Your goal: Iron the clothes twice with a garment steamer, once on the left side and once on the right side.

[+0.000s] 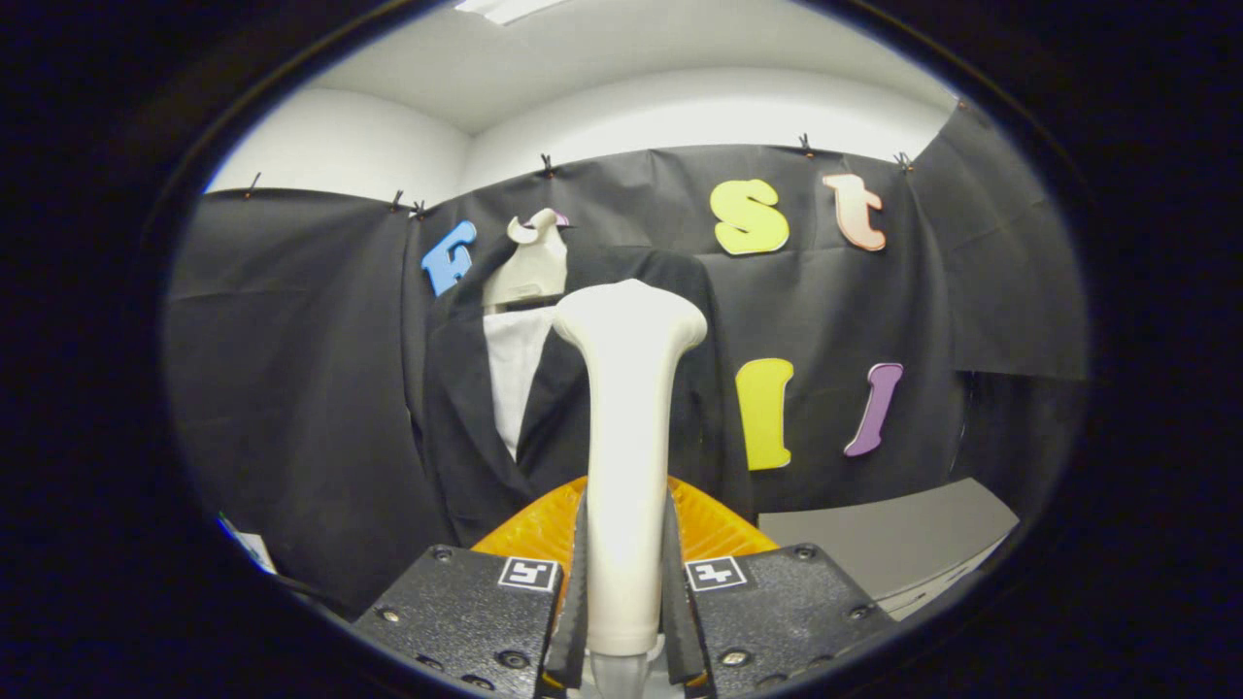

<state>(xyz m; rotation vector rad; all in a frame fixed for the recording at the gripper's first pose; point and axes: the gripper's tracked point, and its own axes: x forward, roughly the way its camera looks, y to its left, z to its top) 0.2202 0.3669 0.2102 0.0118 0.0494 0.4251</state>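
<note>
While the two fingers are pressing in on either side of its handle, the gripper (626, 592) is holding the garment steamer (626, 427) upright between them, clamped on the pale shaft near its lower end. Rising straight up from the fingers, the steamer's handle is widening into a rounded, flared head at the top. Just behind the fingers, an orange ribbed piece (544, 529) is showing on both sides of the handle; whether it is touching the steamer cannot be told. Off to the right and a little farther back, a grey table (893, 544) is showing one bare corner. Beyond the steamer head, a dark jacket (466, 417) is hanging against the booth wall, its lapels lying open over a white shirt front (512, 369). A pale hanger (529, 262) is carrying the jacket, its hook sitting at the top of the collar. The steamer head is standing in front of the jacket's right half, apart from the cloth.
</note>
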